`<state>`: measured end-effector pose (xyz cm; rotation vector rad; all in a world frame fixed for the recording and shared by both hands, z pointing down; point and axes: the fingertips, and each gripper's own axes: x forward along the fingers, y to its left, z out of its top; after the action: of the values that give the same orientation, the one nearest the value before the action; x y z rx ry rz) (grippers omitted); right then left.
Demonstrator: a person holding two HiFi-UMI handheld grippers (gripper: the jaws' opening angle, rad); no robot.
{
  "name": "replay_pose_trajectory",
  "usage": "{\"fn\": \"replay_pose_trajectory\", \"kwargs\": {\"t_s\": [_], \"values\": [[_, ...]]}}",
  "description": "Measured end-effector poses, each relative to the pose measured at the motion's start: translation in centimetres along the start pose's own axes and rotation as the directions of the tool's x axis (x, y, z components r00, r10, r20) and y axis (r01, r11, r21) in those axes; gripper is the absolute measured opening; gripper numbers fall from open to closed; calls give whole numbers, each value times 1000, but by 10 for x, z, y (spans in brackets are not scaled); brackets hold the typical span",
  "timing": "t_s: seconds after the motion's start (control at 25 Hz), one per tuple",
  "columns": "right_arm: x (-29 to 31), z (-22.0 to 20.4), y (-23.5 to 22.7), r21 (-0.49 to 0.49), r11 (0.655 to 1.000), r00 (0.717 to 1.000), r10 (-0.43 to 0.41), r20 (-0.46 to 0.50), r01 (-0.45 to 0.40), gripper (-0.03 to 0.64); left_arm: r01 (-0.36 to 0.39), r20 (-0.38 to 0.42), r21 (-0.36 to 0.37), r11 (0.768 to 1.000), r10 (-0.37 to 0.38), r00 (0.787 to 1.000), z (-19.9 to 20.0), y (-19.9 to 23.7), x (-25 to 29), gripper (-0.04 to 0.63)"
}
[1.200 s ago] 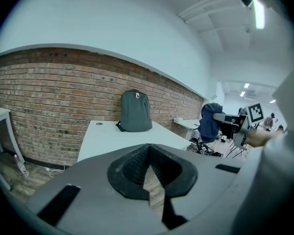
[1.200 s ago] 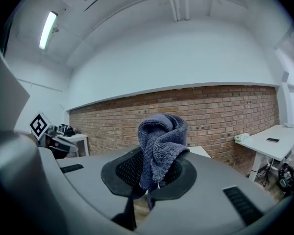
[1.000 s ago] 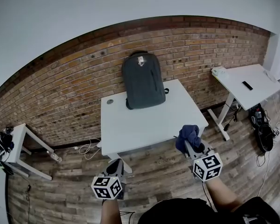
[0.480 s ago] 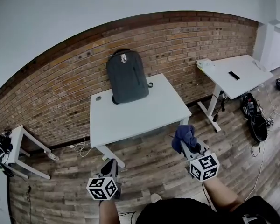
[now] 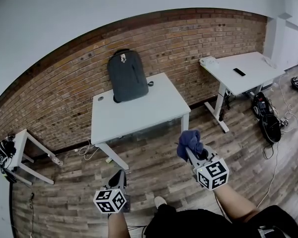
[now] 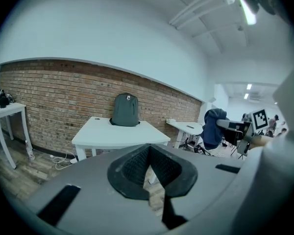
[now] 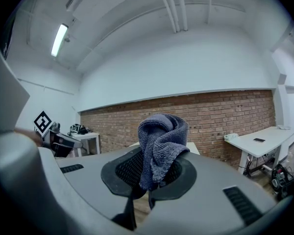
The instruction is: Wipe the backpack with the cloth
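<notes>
A dark grey backpack leans upright against the brick wall at the back of a white table; the left gripper view shows the backpack far ahead. My right gripper hangs over the wooden floor in front of the table's right corner, shut on a bunched blue cloth. In its own view the cloth stands up between the jaws of the right gripper. My left gripper is low over the floor, well short of the table. Seen from its own camera, the left gripper is shut on nothing.
A second white table stands to the right with a small dark device on it. Bags and cables lie on the floor beside it. A small side table stands at far left. Cables trail under the main table.
The table and backpack have slid left and farther away in the head view, as I have backed off from them. Both grippers keep their pose; the cloth stays in the right one.
</notes>
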<state>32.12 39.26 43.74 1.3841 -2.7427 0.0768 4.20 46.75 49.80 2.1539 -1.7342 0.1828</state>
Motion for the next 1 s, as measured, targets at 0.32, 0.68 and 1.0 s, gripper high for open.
{"fn": "replay_pose_trajectory", "kwargs": {"t_s": [0.32, 0.68, 1.0], "values": [[-76, 3, 17, -9, 999, 999, 39, 35, -39, 37, -5, -12, 2, 1000, 5, 1000, -30, -66, -55, -6], [-124, 0, 26, 19, 999, 997, 41, 64, -42, 37, -28, -29, 17, 999, 29, 999, -48, -92, -98, -6], [-122, 6, 44, 13, 1000, 997, 21, 80, -22, 37, -12, -24, 39, 999, 13, 1000, -40, -81, -112, -6]]}}
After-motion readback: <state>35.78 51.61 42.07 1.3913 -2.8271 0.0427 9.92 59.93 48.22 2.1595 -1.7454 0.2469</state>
